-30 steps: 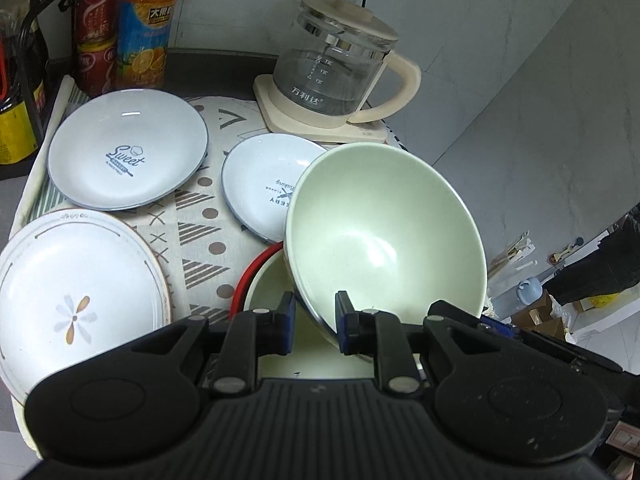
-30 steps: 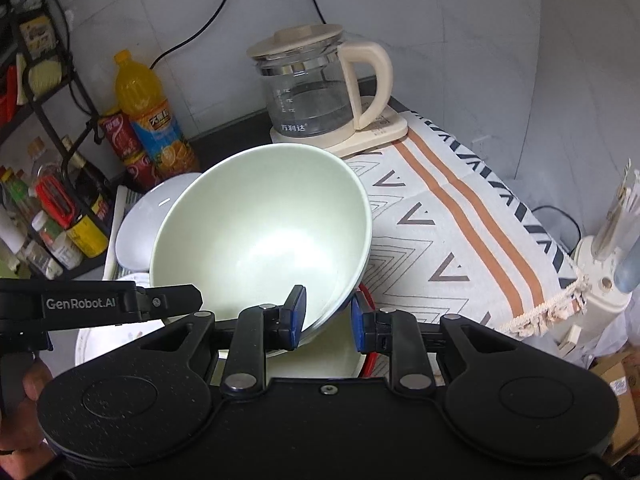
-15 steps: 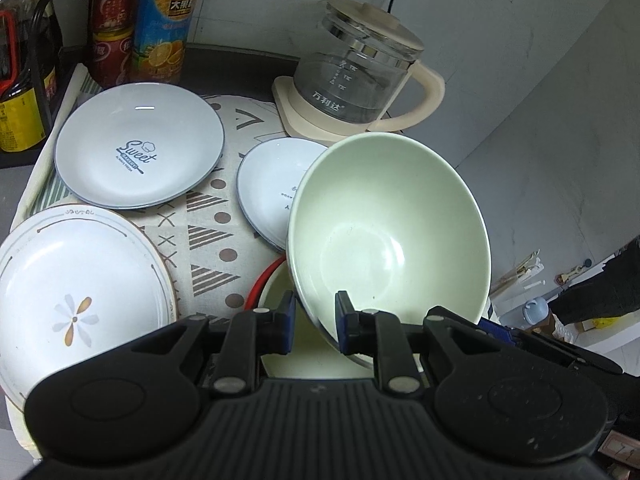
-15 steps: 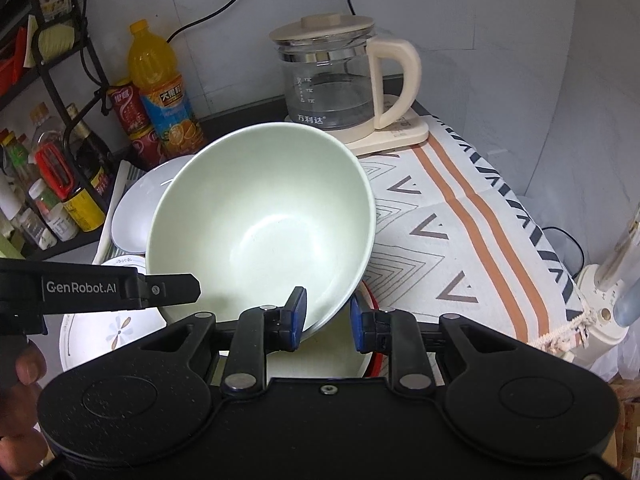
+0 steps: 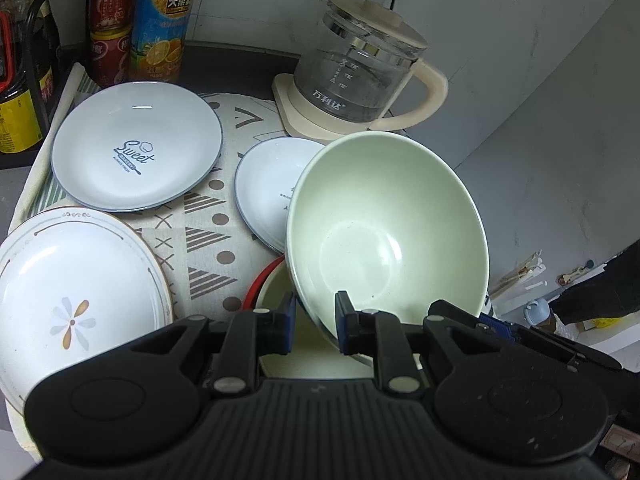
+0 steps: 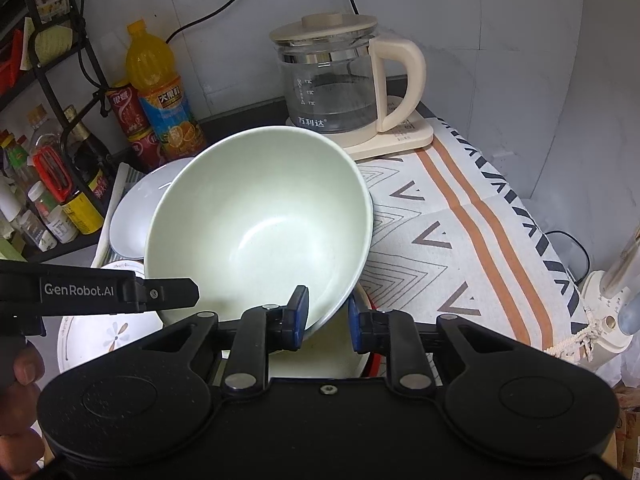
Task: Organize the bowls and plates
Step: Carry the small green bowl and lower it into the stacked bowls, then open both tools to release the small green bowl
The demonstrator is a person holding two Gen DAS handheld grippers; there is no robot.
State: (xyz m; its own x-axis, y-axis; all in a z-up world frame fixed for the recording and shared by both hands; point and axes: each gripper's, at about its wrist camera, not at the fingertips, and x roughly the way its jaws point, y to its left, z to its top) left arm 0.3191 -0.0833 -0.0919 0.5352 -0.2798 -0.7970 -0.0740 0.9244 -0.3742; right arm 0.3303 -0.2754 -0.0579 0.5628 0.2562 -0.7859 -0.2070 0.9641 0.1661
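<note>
Far left, against the wall: dark rack of jars and bottles [image 6: 48,184], red cans [image 5: 110,20] and an orange juice bottle [image 5: 164,20] at the table's back edge.

Front left: flower plate [image 5: 76,292] lies flat on the patterned cloth [image 5: 208,216], its rim running past the cloth's near edge. Behind it the "Sweet" plate [image 5: 136,146] lies flat, rim close to the flower plate's rim, whether touching cannot be told. A small blue-rimmed plate [image 5: 268,188] sits right of that, its right side hidden behind the bowl.

Centre: pale green bowl [image 5: 388,232] is tilted steeply, opening toward the cameras. Left tool [image 5: 314,326] is clamped on its lower rim, one pad inside, one outside. Right tool [image 6: 326,318] likewise grips the rim on the bowl's other side. Below the bowl sits a cream bowl with a red rim [image 5: 276,292].

Back centre-right: glass kettle [image 6: 332,84] on its cream base, well apart from the bowl.

Right: striped cloth [image 6: 460,240] lies bare out to the fringed table edge; a white appliance [image 6: 604,316] stands beyond it.
</note>
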